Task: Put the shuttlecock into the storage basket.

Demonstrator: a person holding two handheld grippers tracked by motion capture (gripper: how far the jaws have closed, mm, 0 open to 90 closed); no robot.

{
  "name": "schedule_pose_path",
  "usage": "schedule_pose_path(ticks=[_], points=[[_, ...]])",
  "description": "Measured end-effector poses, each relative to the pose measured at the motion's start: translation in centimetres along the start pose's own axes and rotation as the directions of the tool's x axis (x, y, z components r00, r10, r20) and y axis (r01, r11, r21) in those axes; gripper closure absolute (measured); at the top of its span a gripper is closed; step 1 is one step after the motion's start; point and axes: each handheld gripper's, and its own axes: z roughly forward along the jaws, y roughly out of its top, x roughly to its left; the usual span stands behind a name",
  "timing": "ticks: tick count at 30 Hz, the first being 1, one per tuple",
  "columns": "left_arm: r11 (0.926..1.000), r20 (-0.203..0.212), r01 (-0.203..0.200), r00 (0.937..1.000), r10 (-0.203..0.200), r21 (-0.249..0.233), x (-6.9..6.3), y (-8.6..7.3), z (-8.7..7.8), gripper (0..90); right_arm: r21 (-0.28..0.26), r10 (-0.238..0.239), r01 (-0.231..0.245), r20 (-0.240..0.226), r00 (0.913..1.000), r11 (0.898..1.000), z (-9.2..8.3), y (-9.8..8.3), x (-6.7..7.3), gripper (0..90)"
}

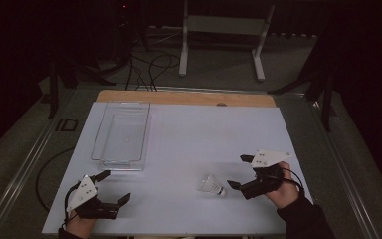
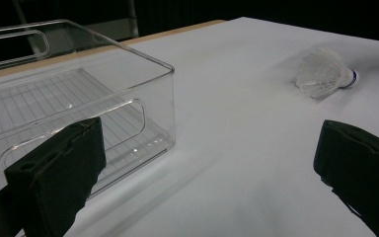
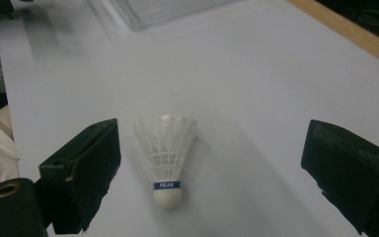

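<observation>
White shuttlecock on table | R gripper fingers released, near it | L gripper fingers released

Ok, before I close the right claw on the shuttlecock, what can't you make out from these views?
- Shuttlecock: its underside against the table, right gripper view.
- Right claw: height above the table, high view; too small and dim.
- Clear bin: far end cut by the frame edge, left gripper view; the near jaw covers its front corner.
- Left claw: jaw bases run off the frame.
</observation>
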Motion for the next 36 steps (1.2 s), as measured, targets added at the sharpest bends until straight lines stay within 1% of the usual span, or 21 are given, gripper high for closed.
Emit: schedule_pose_path(ticks=[5,7,8,9,10,11,14,15,17,19,21,25,27,29,30,31,33,36], points=[[1.0000,0.001,0.000,1.0000,0.000,0.001,0.0,0.0,0.0,0.1,0.025,0.008,-0.008,-0.015,0.9999,1.000,0.5,-0.3,0.0,8.1],[1.0000,0.001,-0.001,1.0000,0.001,0.001,0.0,0.0,0.0,0.1,0.047,0.004,-0.003,-0.022,0.9997,0.999,0.8,-0.4,0.0,8.1],[1.0000,0.002,0.000,1.0000,0.000,0.002,0.0,0.0,0.0,0.1,0.064,0.012,-0.010,-0.029,0.9995,0.998,1.2,-0.6,0.1,8.1],[1.0000,0.003,0.000,1.0000,0.000,0.001,0.0,0.0,0.0,0.1,0.080,0.009,-0.007,-0.028,0.9996,0.997,1.4,-0.7,0.1,8.1],[1.0000,0.003,0.000,1.0000,0.000,0.001,0.0,0.0,0.0,0.1,0.080,0.009,-0.007,-0.028,0.9996,0.997,1.4,-0.7,0.1,8.1],[1.0000,0.001,-0.002,1.0000,0.002,0.001,0.0,0.0,0.0,0.1,0.095,0.007,-0.005,-0.021,0.9997,0.995,1.7,-0.9,0.2,8.1],[1.0000,0.002,0.001,1.0000,-0.001,-0.001,0.0,0.0,0.0,0.1,0.104,0.010,-0.008,-0.019,0.9998,0.995,1.8,-0.9,0.2,8.2],[1.0000,0.002,0.001,1.0000,-0.001,-0.001,0.0,0.0,0.0,0.1,0.123,0.021,-0.017,-0.026,0.9995,0.992,2.3,-1.0,0.3,8.1],[1.0000,0.002,0.001,1.0000,-0.001,-0.001,0.0,0.0,0.0,0.1,0.140,0.024,-0.022,-0.016,0.9996,0.990,2.7,-1.1,0.4,8.1],[1.0000,0.003,0.001,1.0000,-0.001,-0.001,0.0,0.0,0.0,0.1,0.154,0.026,-0.024,-0.014,0.9996,0.988,3.0,-1.2,0.4,8.1],[1.0000,0.003,0.002,1.0000,-0.002,-0.001,0.0,0.0,0.0,0.1,0.167,0.026,-0.023,-0.022,0.9994,0.986,3.3,-1.3,0.5,8.1],[1.0000,0.003,0.002,1.0000,-0.002,-0.001,0.0,0.0,0.0,0.1,0.200,0.028,-0.022,-0.024,0.9993,0.980,3.9,-1.5,0.8,8.1],[1.0000,0.003,0.002,1.0000,-0.002,-0.001,0.0,0.0,0.0,0.1,0.222,0.032,-0.021,-0.043,0.9986,0.975,4.2,-1.6,0.8,8.2],[1.0000,0.004,0.001,1.0000,-0.001,-0.001,0.0,0.0,0.0,0.1,0.237,0.036,-0.023,-0.050,0.9981,0.971,4.4,-1.7,0.8,8.2],[1.0000,0.004,0.001,1.0000,-0.001,-0.001,0.0,0.0,0.0,0.1,0.237,0.036,-0.023,-0.050,0.9981,0.971,4.4,-1.7,0.8,8.2],[1.0000,0.004,0.002,1.0000,-0.002,-0.002,0.0,0.0,0.0,0.1,0.255,0.045,-0.028,-0.061,0.9971,0.966,4.6,-1.7,0.9,8.4],[1.0000,0.004,0.002,1.0000,-0.002,-0.001,0.0,0.0,0.0,0.1,0.269,0.050,-0.029,-0.071,0.9962,0.963,4.8,-1.7,0.9,8.5],[1.0000,0.004,0.001,1.0000,-0.001,-0.002,0.0,0.0,0.0,0.1,0.295,0.053,-0.030,-0.072,0.9960,0.955,5.1,-1.8,1.0,9.0]])
